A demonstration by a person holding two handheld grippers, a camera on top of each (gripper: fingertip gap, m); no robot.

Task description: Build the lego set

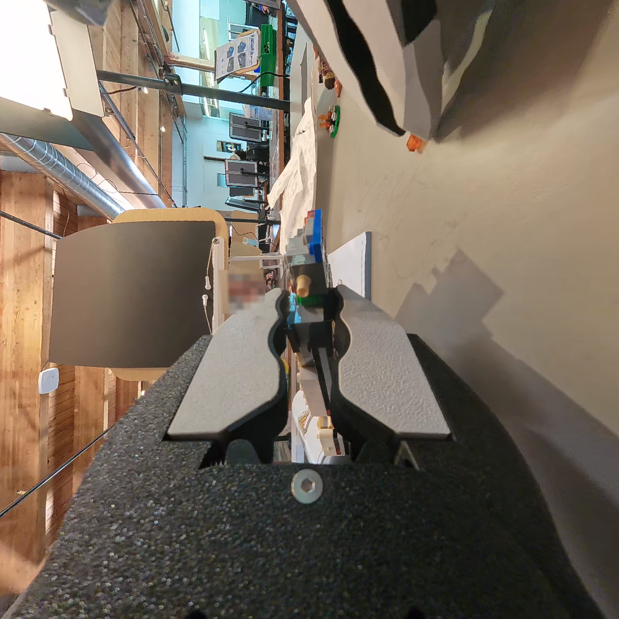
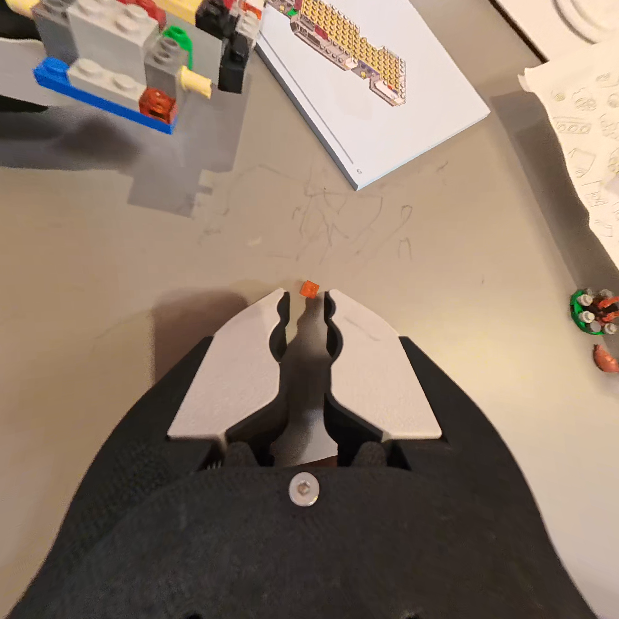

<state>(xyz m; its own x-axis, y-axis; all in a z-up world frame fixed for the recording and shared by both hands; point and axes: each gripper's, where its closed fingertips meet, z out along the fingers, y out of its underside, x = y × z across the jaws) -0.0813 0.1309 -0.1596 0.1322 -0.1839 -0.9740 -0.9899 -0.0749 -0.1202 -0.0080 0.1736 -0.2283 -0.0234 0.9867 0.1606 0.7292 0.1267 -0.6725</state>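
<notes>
Your left gripper (image 1: 310,301) is clamped on one brick model (image 1: 310,268); your right gripper (image 2: 304,294) stands apart, one orange stud (image 2: 309,289) on the table (image 2: 435,268) just beyond its tips. Only the right view shows the booklet's (image 2: 368,110) printed page; only the left shows the room.

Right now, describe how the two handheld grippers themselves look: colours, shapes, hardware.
Both look alike. The left gripper and the right gripper each have a wide black body with a rough, grainy surface and one silver hex screw at its centre. Two fingers project forward, capped with pale grey textured plates, tapering to the tips. Their black inner edges are wavy. No cables, sleeves or markings show.
</notes>
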